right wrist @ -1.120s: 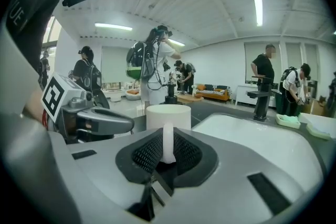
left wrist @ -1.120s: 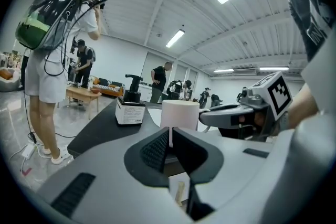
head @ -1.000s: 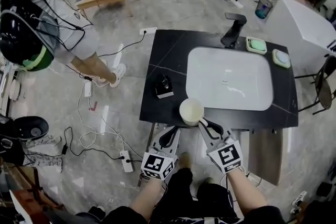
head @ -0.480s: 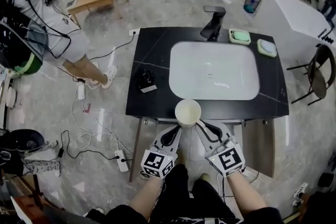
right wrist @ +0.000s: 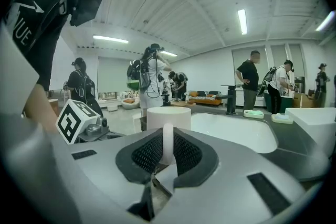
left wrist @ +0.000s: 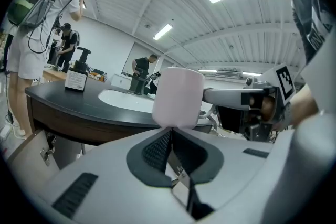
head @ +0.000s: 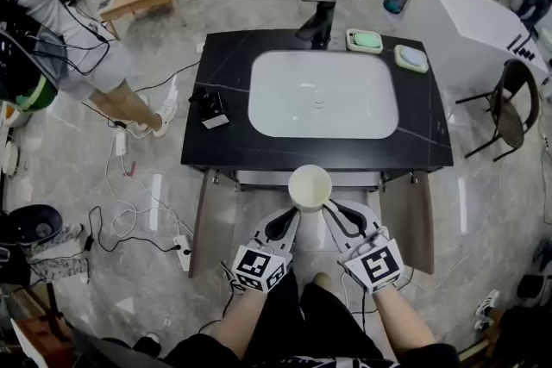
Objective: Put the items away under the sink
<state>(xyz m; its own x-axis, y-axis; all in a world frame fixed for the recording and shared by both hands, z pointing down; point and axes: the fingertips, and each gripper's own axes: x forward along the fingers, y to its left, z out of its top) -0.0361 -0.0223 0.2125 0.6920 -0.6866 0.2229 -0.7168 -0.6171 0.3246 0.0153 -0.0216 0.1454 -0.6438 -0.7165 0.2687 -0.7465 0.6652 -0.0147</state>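
Right gripper (head: 335,211) is clamped on the handle of the cream cup (head: 310,188), jaws nearly closed with just the thin handle between the pads. You only really get that from the right gripper view. From the head view the handle is hard to make out and you mostly see the cup's open mouth. It's upright, held in the air just off the front edge of the black counter (head: 216,146), between the two swung-open cabinet doors (head: 201,220) below.

Left gripper (head: 286,220) is fully closed on nothing. The left gripper view puts its tips right under the cup's base, though I can't tell if they touch.

Only the head view lays out the countertop. There's a white sink (head: 323,95), a faucet (head: 315,15) and two soap dishes (head: 364,40) behind it, and a small black thing (head: 208,106) off to the left.
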